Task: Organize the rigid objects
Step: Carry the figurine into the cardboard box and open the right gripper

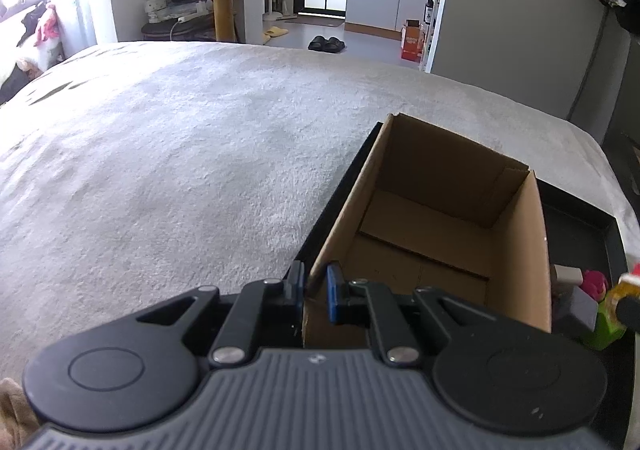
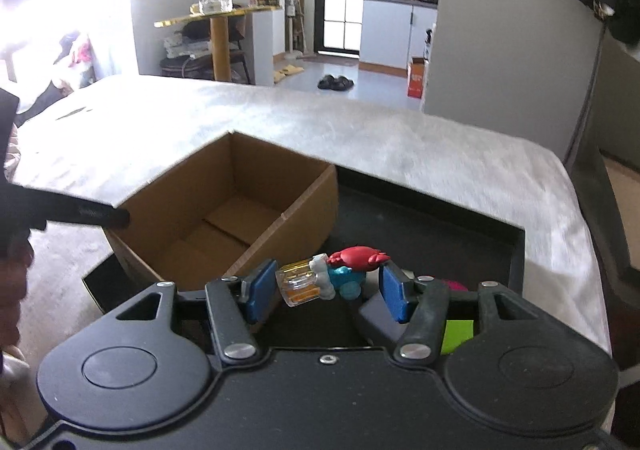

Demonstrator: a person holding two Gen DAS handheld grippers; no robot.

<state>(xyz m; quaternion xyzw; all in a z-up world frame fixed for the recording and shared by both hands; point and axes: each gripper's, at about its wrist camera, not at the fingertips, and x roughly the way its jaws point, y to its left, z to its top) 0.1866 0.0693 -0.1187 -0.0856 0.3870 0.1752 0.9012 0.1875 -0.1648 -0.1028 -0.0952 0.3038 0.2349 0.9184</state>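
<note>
Left wrist: left tongs (image 1: 314, 288) pinch one box (image 1: 436, 217) wall; right tongs (image 2: 326, 290) wide.

Left black two-finger gripper (image 1: 314, 288) pinching with blue pads (image 1: 333, 292) set close together, one on each side of a thin wall edge, body lying level and pointing forward. Right black two-finger gripper (image 2: 328, 288) hovering with blue pads (image 2: 260, 290) spread wide apart, gripping nothing, tilting slightly downward. Left gripper's dark finger (image 2: 80, 214) reaching in from the left in the right wrist view.
</note>
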